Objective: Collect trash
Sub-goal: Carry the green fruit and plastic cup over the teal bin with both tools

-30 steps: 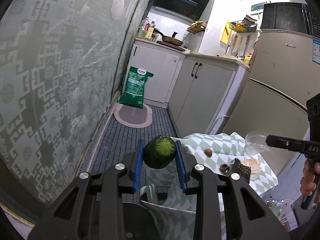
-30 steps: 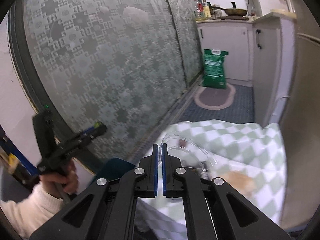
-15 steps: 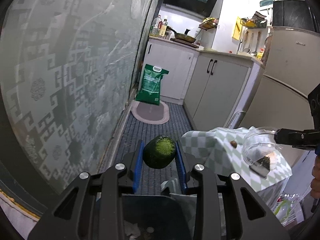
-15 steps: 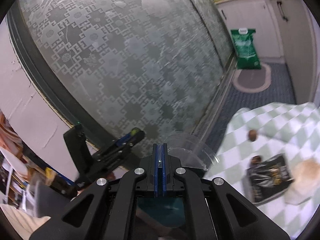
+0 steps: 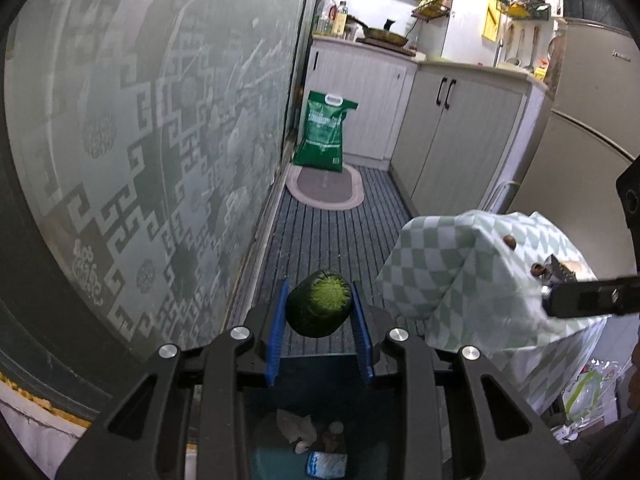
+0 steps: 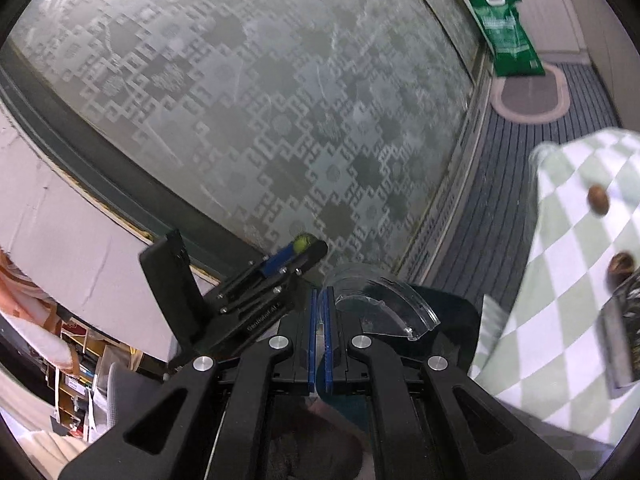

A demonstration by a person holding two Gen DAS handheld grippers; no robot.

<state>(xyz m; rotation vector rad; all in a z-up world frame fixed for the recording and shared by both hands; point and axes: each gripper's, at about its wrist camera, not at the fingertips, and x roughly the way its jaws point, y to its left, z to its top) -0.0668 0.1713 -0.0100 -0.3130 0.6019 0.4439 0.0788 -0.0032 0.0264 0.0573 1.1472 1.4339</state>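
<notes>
My left gripper (image 5: 319, 312) is shut on a dark green avocado (image 5: 319, 309) and holds it above a dark blue bin (image 5: 320, 420) with scraps of trash at its bottom. My right gripper (image 6: 320, 312) is shut on the rim of a clear plastic lid (image 6: 380, 308), also above the bin (image 6: 448, 320). The left gripper shows in the right wrist view (image 6: 304, 248), with the avocado (image 6: 302, 242) a green spot. The right gripper shows in the left wrist view as a dark bar (image 5: 592, 300). On the checkered tablecloth (image 6: 568, 280) lie brown nuts (image 6: 598, 200) and a dark wrapper (image 6: 628, 328).
A frosted patterned glass door (image 5: 140, 140) runs along the left. The table with the checkered cloth (image 5: 460, 264) stands right of the bin. Further back are an oval mat (image 5: 326, 188), a green bag (image 5: 324, 136), kitchen cabinets (image 5: 460, 136) and a fridge (image 5: 588, 120).
Both grippers have moved left and down, away from the table, to over the bin. The bin's inside has come into the left wrist view. Both grips are unchanged.
</notes>
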